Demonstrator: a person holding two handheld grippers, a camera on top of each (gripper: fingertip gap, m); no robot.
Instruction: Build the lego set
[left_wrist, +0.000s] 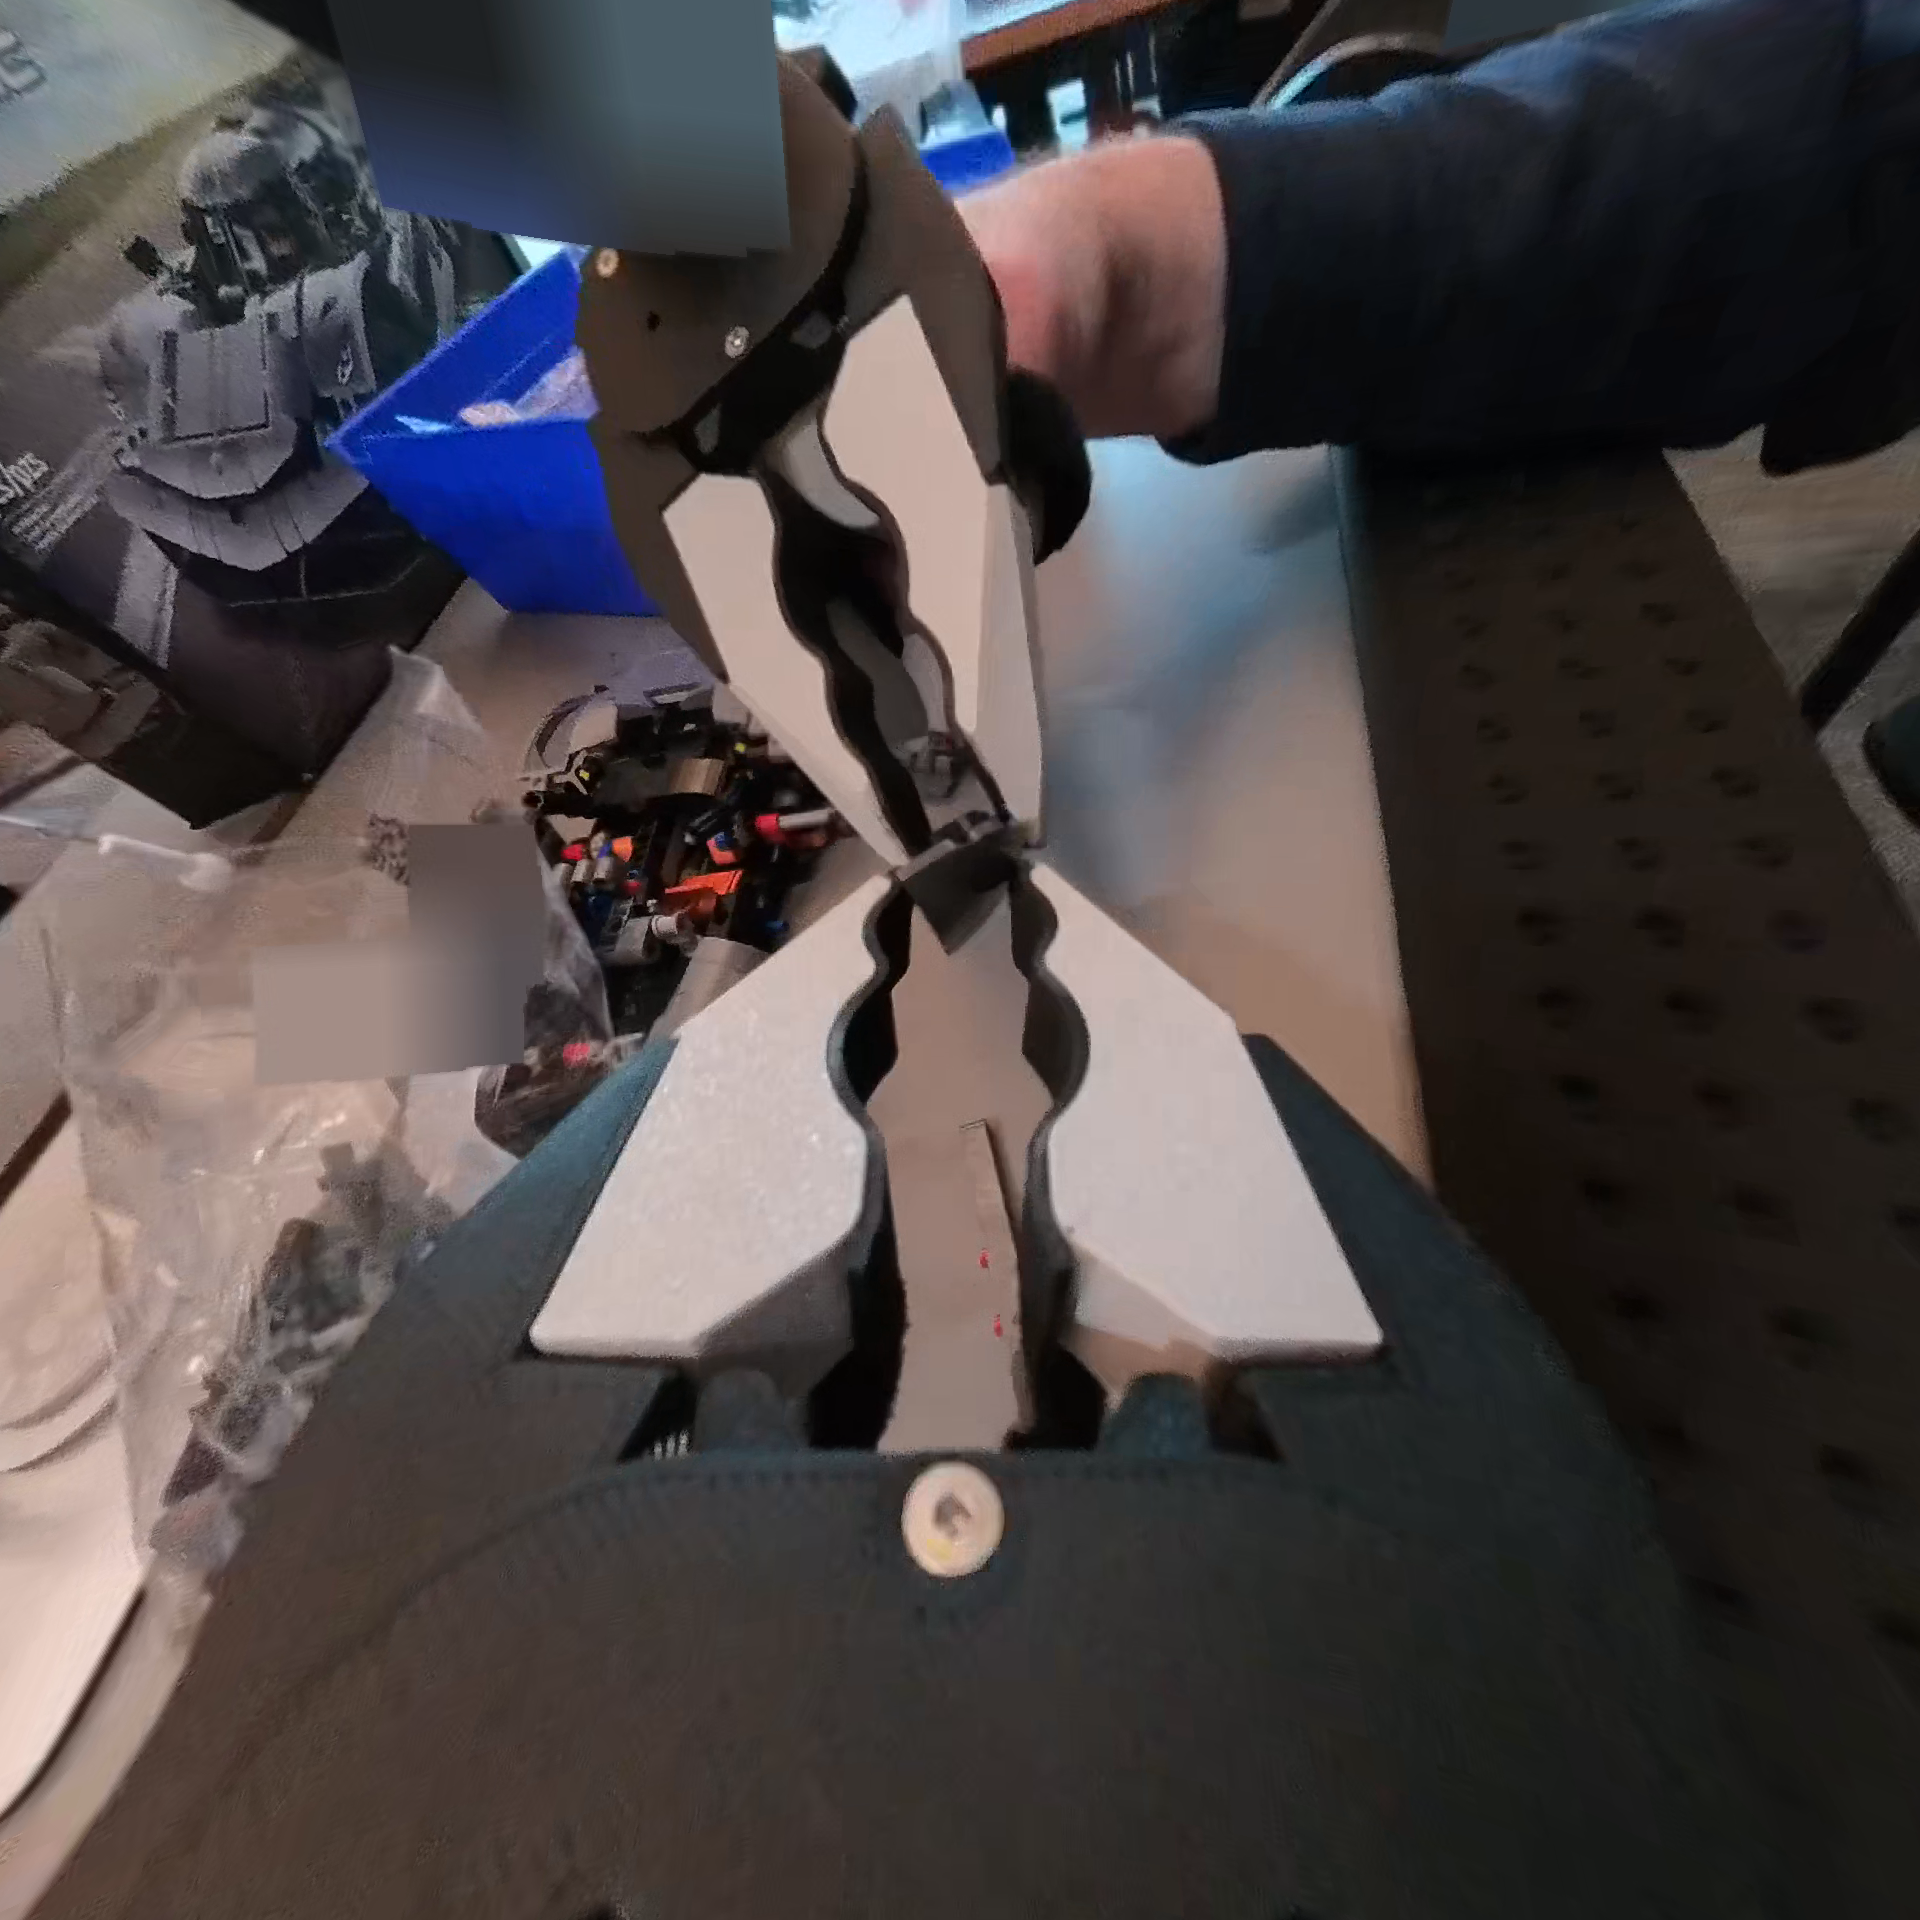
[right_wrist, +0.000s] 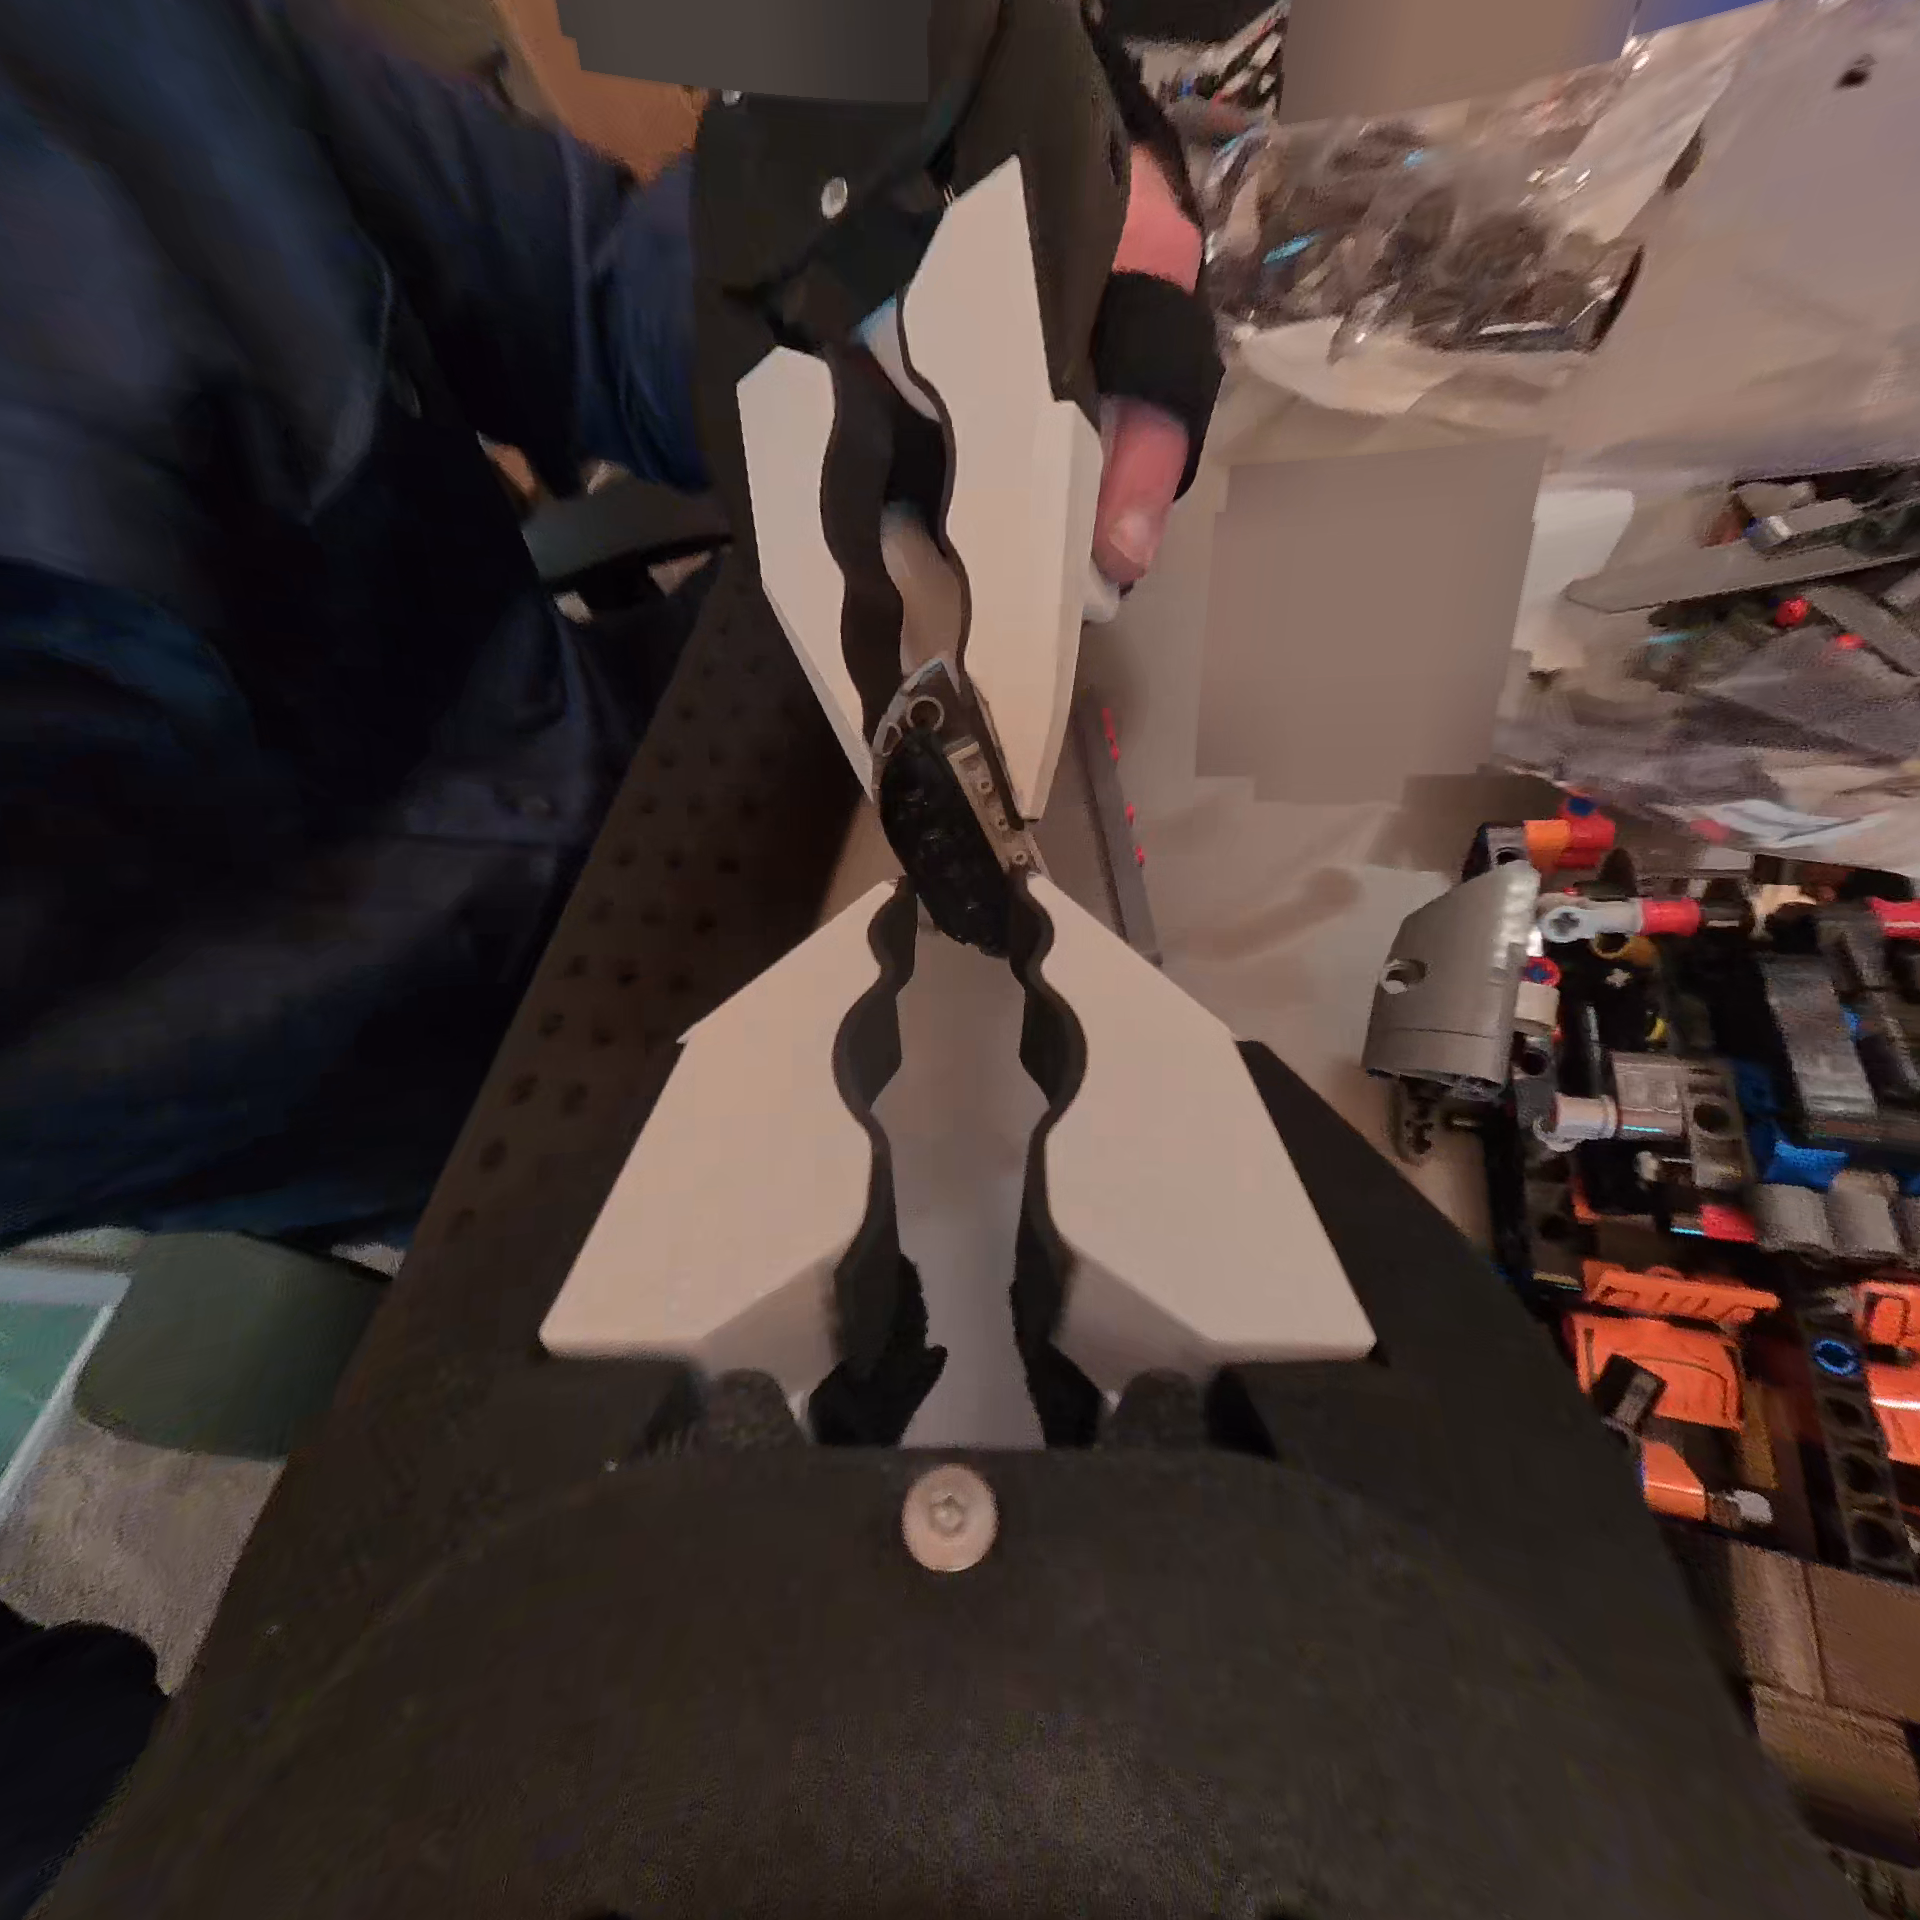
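A small black and grey Lego piece is held in the air between both grippers, which meet tip to tip. In the right wrist view my right gripper is shut on its black curved part, and my left gripper comes from above, shut on the grey holed part. In the left wrist view my left gripper pinches the dark end, and my right gripper grips the grey part from above. The partly built black, grey and orange Lego model lies on the table to the right; it also shows in the left wrist view.
A black perforated board runs along the table edge. A long grey beam with red pins lies under the grippers. Clear bags of parts, a blue bin and the set's box surround the model. Less than 4 cm separates the two grippers' tips.
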